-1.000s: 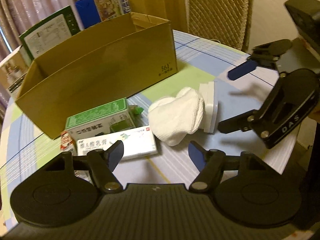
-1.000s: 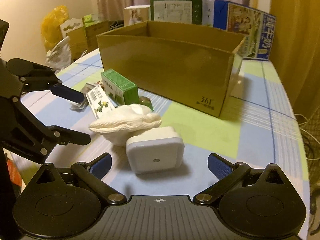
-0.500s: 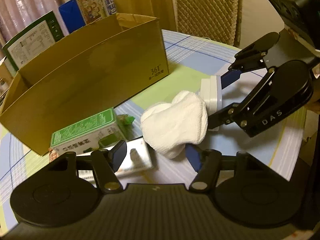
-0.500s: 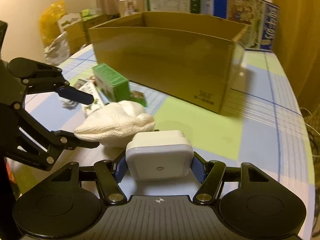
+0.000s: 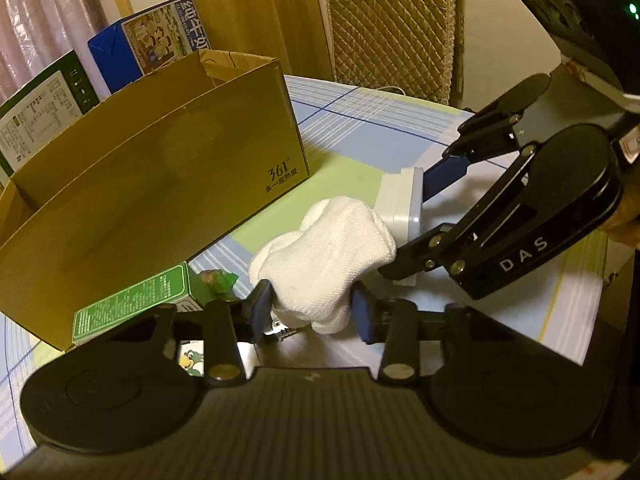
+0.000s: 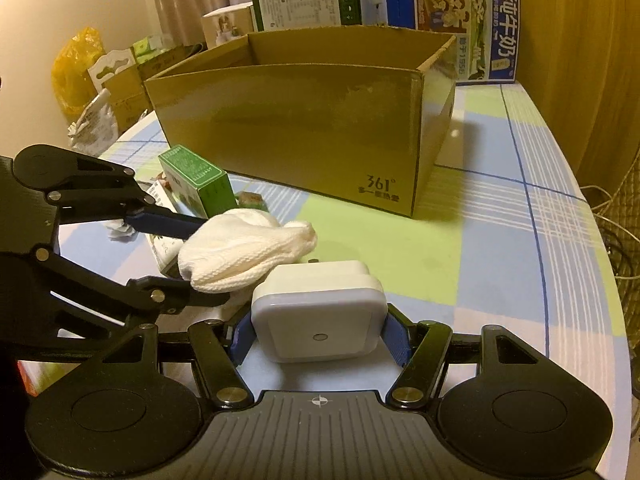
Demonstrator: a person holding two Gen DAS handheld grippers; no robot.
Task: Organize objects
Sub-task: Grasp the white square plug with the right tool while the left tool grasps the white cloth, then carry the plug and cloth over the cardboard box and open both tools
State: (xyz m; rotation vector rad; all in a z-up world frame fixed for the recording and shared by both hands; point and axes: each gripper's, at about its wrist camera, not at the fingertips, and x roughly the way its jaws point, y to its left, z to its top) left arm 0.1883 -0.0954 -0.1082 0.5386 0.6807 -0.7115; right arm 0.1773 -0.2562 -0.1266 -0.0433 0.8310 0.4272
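My left gripper (image 5: 314, 314) is shut on a white folded sock (image 5: 326, 256), which hangs a little above the table. In the right wrist view that sock (image 6: 240, 256) sits between the left gripper's blue fingers (image 6: 164, 220). My right gripper (image 6: 320, 338) is shut on a white square plug adapter (image 6: 318, 326), also seen beside the sock as the adapter (image 5: 402, 210) in the left wrist view. An open brown cardboard box (image 6: 304, 120) stands behind them, and its near wall (image 5: 160, 200) fills the left wrist view. A green carton (image 5: 132, 308) lies in front of the box.
The round table wears a blue, green and white checked cloth (image 6: 500, 240). A milk carton case (image 6: 468, 24) and a green box (image 6: 308, 0) stand behind the cardboard box. A quilted chair back (image 5: 392, 28) is beyond the table. Bags and boxes (image 6: 104, 76) pile at far left.
Both grippers went from open to shut: the left one closed on the sock, the right one on the adapter. Both objects have been raised slightly toward the box.
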